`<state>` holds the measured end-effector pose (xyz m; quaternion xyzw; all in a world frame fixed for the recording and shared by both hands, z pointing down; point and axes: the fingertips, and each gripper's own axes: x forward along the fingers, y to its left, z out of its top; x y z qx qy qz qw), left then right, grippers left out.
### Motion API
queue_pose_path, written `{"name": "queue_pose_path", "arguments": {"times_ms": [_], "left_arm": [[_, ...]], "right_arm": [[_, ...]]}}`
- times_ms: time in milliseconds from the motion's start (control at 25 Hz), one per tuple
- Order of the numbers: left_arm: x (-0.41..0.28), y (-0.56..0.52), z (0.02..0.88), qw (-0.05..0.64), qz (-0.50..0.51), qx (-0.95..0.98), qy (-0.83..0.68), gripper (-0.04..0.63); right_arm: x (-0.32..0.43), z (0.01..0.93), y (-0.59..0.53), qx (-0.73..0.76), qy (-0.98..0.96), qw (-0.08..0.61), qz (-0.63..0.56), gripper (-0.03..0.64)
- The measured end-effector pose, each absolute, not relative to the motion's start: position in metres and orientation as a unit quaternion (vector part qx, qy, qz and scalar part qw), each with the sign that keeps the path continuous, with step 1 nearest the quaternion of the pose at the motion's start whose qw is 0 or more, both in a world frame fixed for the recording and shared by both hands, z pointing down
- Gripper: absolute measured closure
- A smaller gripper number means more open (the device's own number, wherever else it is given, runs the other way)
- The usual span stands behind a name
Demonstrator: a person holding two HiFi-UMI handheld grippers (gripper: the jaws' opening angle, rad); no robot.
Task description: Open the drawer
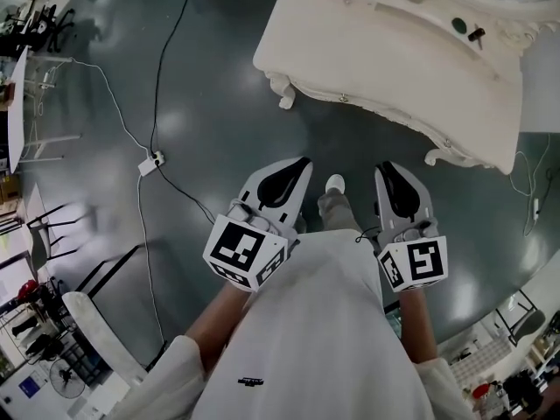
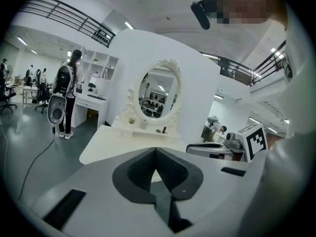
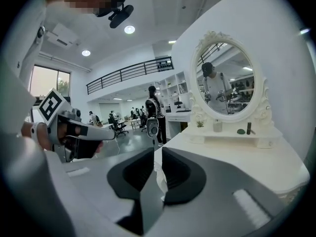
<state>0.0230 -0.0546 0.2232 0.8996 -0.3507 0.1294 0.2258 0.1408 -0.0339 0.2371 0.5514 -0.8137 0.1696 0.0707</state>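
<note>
Shirt (image 1: 306, 339), white, on the person carrying the rig: fills the near bottom of the head view, with both forearms reaching forward from it.

Left gripper (image 2: 156, 150): I see its jaw tips pressed together with nothing between them. Its marker cube (image 1: 245, 252) sits at its near end. It points toward the far right.

Right gripper (image 3: 158, 151): its jaws stand a narrow slit apart and are empty; only the table's edge shows through the slit. It is beside the left one but apart from it, and both are short of the table.

Shoe (image 1: 335, 184), white: on the floor between the two grippers' tips.

Floor (image 1: 210, 129), dark grey and glossy. A black cable (image 1: 159, 77) runs over it toward a power strip (image 1: 151, 162) at left.

Dressing table (image 1: 394, 51), white with carved feet: far right. Its long axis runs from far left to nearer right across the head view, and its front skirt faces the grippers. Neither gripper touches it.

Drawer: I cannot tell its outline apart from the carving of that front skirt in these views.

Oval mirror (image 3: 228, 80): upright at the table's far edge, with small items on the shelf below it.

Person with a backpack (image 2: 66, 95): standing far left, beyond the table.
</note>
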Motion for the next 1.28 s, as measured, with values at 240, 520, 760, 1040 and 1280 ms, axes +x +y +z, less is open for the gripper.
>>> {"name": "queue_pose_path", "arguments": {"times_ms": [240,520,760,1040,1280], "left_arm": [[0.022,-0.069,0.229,0.230,0.128,0.888,-0.378,0.586],[0.018,-0.078,0.246,0.239,0.136,0.876,-0.396,0.586],[0.013,-0.083,0.266,0.239,0.149,0.868,-0.409,0.586],[0.012,-0.087,0.287,0.244,0.166,0.866,-0.405,0.586],[0.010,-0.091,0.300,0.249,0.172,0.863,-0.405,0.586]], "right_arm": [[0.144,0.250,-0.052,0.535,-0.822,0.073,0.181,0.531],[0.137,0.274,-0.073,0.517,-0.830,0.083,0.193,0.503],[0.133,0.298,-0.085,0.511,-0.831,0.090,0.200,0.494],[0.130,0.331,-0.103,0.516,-0.825,0.093,0.213,0.488],[0.128,0.363,-0.115,0.525,-0.814,0.099,0.229,0.479]]}}
